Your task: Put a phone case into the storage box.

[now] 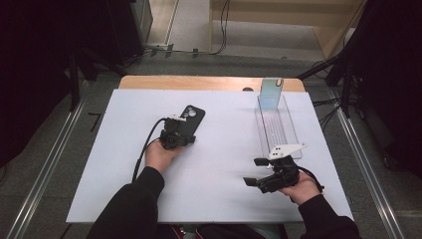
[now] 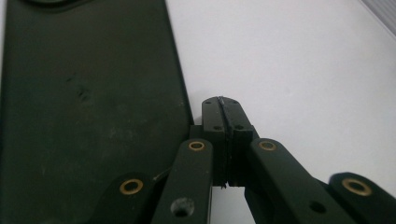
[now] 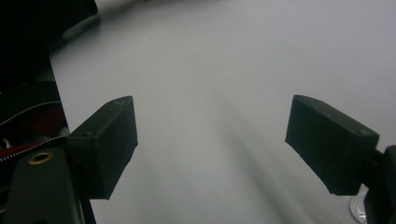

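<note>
left tool (image 2: 223, 103): jaws pressed together, empty, just beside black phone case (image 2: 88, 107) at frame left | right tool (image 3: 210, 144): jaws wide apart, empty, over white tabletop (image 3: 210, 56)

The left gripper (image 2: 223, 105) has its two black jaws pressed together with nothing between them, tips hanging low over the white worktop (image 2: 303, 70). Just beside them, on the left of this view, a dark phone case (image 2: 88, 102) lies flat on the worktop, its long edge running right by the jaws. Brass rivets dot the gripper's linkage arms.
</note>
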A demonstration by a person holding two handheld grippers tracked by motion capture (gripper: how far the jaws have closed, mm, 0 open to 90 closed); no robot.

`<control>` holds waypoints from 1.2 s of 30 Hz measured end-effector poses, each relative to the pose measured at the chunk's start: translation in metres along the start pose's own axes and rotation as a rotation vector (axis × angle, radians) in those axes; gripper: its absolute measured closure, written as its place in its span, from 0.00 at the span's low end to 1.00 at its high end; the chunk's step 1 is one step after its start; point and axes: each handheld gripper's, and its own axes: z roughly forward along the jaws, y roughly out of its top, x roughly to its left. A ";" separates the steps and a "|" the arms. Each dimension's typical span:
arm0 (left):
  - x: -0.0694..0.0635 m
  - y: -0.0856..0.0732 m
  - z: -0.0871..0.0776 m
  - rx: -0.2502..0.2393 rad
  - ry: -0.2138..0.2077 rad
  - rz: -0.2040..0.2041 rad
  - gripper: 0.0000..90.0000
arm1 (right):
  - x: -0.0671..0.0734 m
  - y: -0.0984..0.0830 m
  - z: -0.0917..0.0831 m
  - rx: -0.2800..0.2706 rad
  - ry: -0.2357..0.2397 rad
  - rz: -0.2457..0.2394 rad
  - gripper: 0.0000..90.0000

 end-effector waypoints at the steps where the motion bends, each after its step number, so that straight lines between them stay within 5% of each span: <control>1: 0.001 0.000 -0.001 0.000 0.007 -0.005 1.00 | 0.000 0.000 0.000 -0.001 0.001 -0.001 0.17; 9: -0.003 -0.001 -0.009 0.002 -0.042 -0.034 0.88 | -0.001 0.000 0.000 0.001 0.002 -0.002 0.17; 16: -0.016 -0.006 -0.024 0.000 -0.123 -0.031 0.65 | -0.002 -0.001 0.000 -0.001 0.004 0.005 0.17; 23: -0.029 -0.015 -0.045 -0.056 -0.206 0.033 0.43 | -0.002 -0.001 0.000 0.002 0.005 0.005 0.17; 36: -0.044 -0.042 -0.074 -0.081 -0.251 0.118 0.35 | -0.003 0.000 0.001 0.005 0.007 0.004 0.17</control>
